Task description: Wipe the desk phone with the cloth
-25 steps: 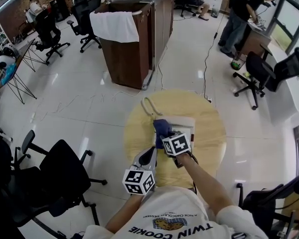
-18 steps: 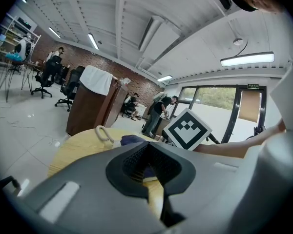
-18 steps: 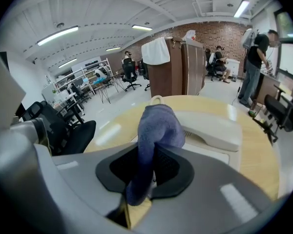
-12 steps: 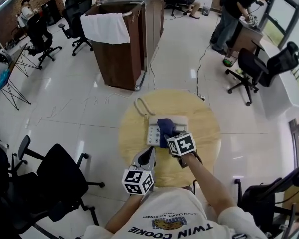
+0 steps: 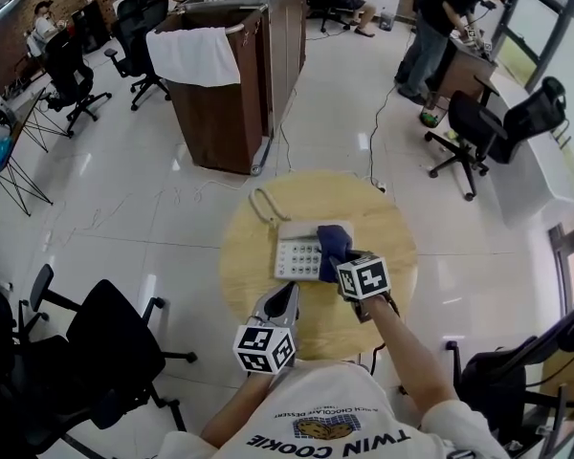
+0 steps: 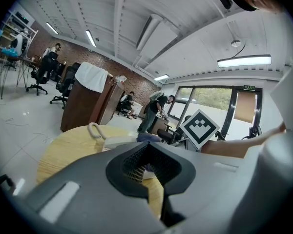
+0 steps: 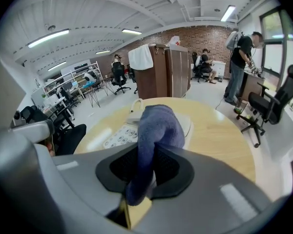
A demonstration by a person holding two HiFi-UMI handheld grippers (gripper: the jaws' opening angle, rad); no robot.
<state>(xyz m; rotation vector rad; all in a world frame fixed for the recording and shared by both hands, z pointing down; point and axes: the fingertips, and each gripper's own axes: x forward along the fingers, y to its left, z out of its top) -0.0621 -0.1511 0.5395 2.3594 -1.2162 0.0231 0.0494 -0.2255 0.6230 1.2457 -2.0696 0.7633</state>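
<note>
Jaws on the left gripper (image 5: 287, 296) are pressed together with nothing between them, as the left gripper view (image 6: 147, 165) shows; it is over the near edge of the round wooden table (image 5: 252, 280), pointing at the phone but apart from it. To its right, the white desk phone (image 5: 299, 252) lies near the middle of the table, its keypad bare and its coiled cord (image 5: 262, 205) looped off the far left corner. Over the phone's right part sits the blue cloth (image 5: 333, 241), bunched up and touching it. Farthest right, the right gripper (image 5: 344, 262) is clenched on the cloth (image 7: 155, 125), which rises from between the jaws and hangs over the phone (image 7: 118, 136).
</note>
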